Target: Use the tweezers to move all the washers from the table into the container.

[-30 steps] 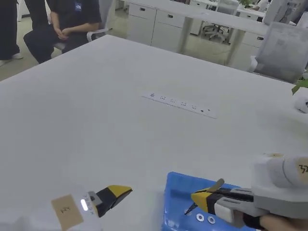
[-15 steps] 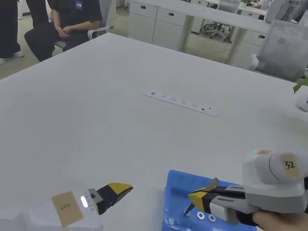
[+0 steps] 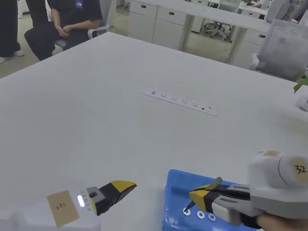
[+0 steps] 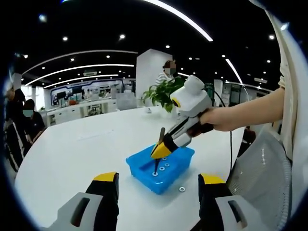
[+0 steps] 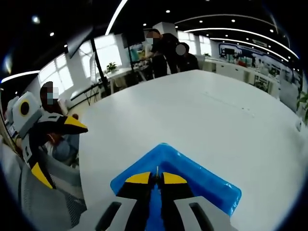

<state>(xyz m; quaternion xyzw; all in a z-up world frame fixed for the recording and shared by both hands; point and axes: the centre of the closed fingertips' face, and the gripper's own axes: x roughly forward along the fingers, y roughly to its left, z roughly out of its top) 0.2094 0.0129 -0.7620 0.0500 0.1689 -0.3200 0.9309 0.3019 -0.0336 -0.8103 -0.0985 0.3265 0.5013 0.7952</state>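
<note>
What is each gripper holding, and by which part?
The right gripper clamps the tweezers around mid-length, tips down; the left gripper holds nothing.

White counter point(image 3: 96, 106) with a plain, matte top. A long white power strip point(image 3: 180, 102) lies flat near its middle. A blue container point(image 3: 177, 185) stands by the near edge, and one washer point(image 4: 182, 189) lies on the bare surface just beside it.

Matt white table point(image 3: 96, 96); glossy blue plastic container point(image 3: 177, 177); shiny metal washers point(image 3: 200, 215).
</note>
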